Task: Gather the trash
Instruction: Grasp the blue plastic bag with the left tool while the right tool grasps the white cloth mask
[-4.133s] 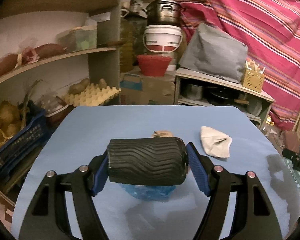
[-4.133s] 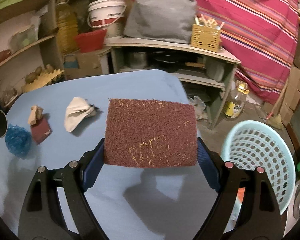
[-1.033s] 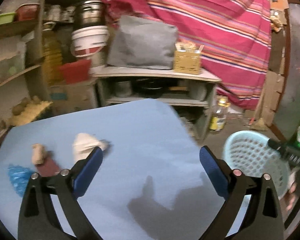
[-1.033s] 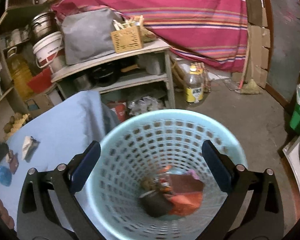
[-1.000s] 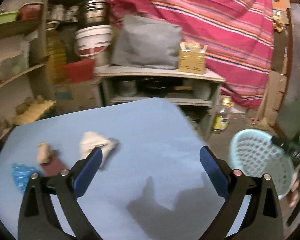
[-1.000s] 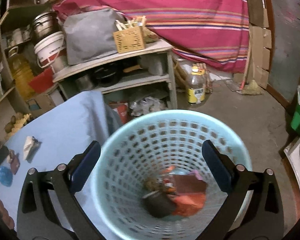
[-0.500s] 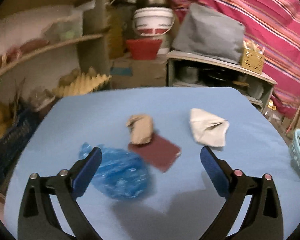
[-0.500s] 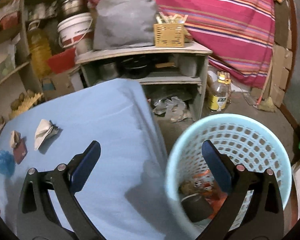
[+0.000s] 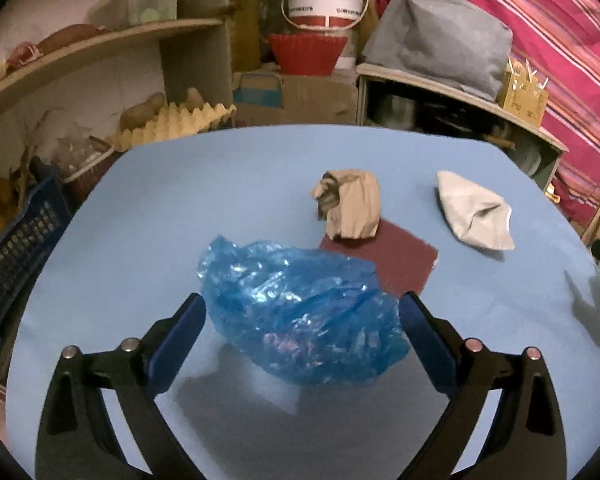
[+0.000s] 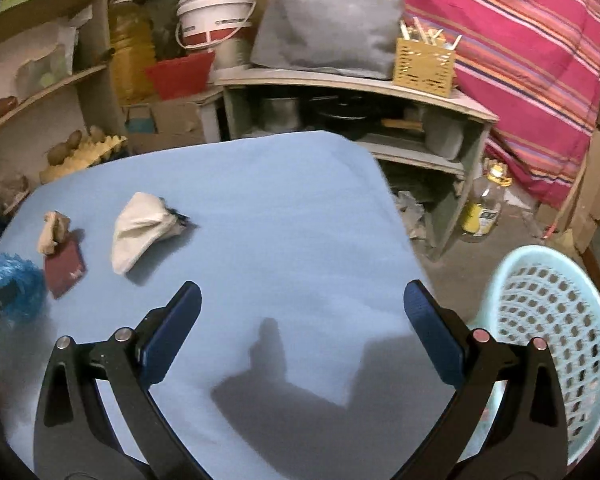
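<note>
A crumpled blue plastic bag (image 9: 304, 312) lies on the blue table (image 9: 220, 184). My left gripper (image 9: 302, 340) is open, its fingers on either side of the bag. Behind the bag lie a maroon scouring pad (image 9: 396, 256), a beige paper wad (image 9: 348, 204) and a crumpled white paper (image 9: 472, 212). My right gripper (image 10: 302, 338) is open and empty over the table's right part. The same items show in the right wrist view at far left: bag (image 10: 16, 284), pad (image 10: 64, 268), wad (image 10: 52, 228), white paper (image 10: 140, 232). A light-blue trash basket (image 10: 556, 340) stands on the floor to the right.
Shelves with potatoes, an egg tray (image 9: 172, 120) and a dark blue crate (image 9: 16, 248) stand left of the table. A low shelf (image 10: 360, 84) with pots, a grey bag and a yellow basket is behind. An oil bottle (image 10: 484, 204) stands on the floor.
Both grippers dropped their items into the basket and swung back to the table. My left gripper has moved in over the blue bag; my right gripper has moved left, away from the basket.
</note>
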The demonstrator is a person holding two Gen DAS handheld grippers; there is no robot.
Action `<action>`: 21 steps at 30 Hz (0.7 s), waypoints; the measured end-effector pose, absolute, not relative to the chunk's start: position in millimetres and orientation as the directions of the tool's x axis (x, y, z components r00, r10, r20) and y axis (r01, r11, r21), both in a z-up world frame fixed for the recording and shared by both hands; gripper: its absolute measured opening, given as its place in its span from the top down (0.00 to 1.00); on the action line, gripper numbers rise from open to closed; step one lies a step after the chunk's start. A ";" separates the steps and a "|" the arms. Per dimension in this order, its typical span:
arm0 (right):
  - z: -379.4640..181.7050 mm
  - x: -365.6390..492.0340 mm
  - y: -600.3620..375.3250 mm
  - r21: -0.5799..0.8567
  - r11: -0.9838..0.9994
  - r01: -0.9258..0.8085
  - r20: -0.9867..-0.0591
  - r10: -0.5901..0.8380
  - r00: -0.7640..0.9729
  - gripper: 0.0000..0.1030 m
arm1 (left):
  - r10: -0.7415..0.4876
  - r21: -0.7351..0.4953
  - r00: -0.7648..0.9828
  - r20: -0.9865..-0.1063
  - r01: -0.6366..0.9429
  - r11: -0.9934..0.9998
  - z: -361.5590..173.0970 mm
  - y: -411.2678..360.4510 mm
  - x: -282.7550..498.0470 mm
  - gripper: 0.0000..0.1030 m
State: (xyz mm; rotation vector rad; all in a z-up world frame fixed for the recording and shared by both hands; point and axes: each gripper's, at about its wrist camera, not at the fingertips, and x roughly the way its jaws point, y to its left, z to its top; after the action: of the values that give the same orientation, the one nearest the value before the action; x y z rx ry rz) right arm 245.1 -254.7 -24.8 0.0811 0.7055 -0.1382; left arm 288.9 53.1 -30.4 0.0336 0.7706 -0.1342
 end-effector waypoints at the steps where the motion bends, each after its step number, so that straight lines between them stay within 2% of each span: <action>1: -25.1 248.5 -248.0 0.038 0.989 0.146 -0.651 -0.086 0.754 0.04 | -0.116 -0.020 0.703 -0.702 0.142 0.990 -31.9 52.8 289.9 0.22; 3: -26.1 253.5 -235.6 0.044 0.990 0.130 -0.650 -0.071 0.756 0.04 | -0.134 -0.024 0.689 -0.712 0.166 0.986 -34.1 50.8 291.0 0.39; 6: -27.2 262.0 -217.6 0.029 0.994 0.109 -0.652 -0.064 0.756 0.04 | -0.148 -0.021 0.688 -0.711 0.190 0.982 -34.7 49.2 291.0 0.55; 9: -29.4 270.7 -198.8 0.009 0.997 0.081 -0.653 -0.056 0.755 0.04 | -0.155 -0.025 0.691 -0.706 0.194 0.981 -33.0 51.8 290.7 0.64; 12: -33.0 278.7 -185.2 -0.016 0.998 0.060 -0.658 -0.056 0.751 0.04 | -0.163 -0.057 0.693 -0.702 0.174 0.983 -28.8 60.7 293.6 0.69; 21: -37.5 314.0 -157.8 -0.014 0.999 0.038 -0.668 -0.037 0.743 0.04 | -0.102 -0.035 0.781 -0.617 0.103 0.994 5.4 74.8 301.7 0.69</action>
State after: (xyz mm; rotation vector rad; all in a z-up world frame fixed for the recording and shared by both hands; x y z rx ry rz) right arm 314.0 -157.8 -37.5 0.0008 0.7321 -0.0412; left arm 301.7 74.8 5.4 0.0009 0.6661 -0.1109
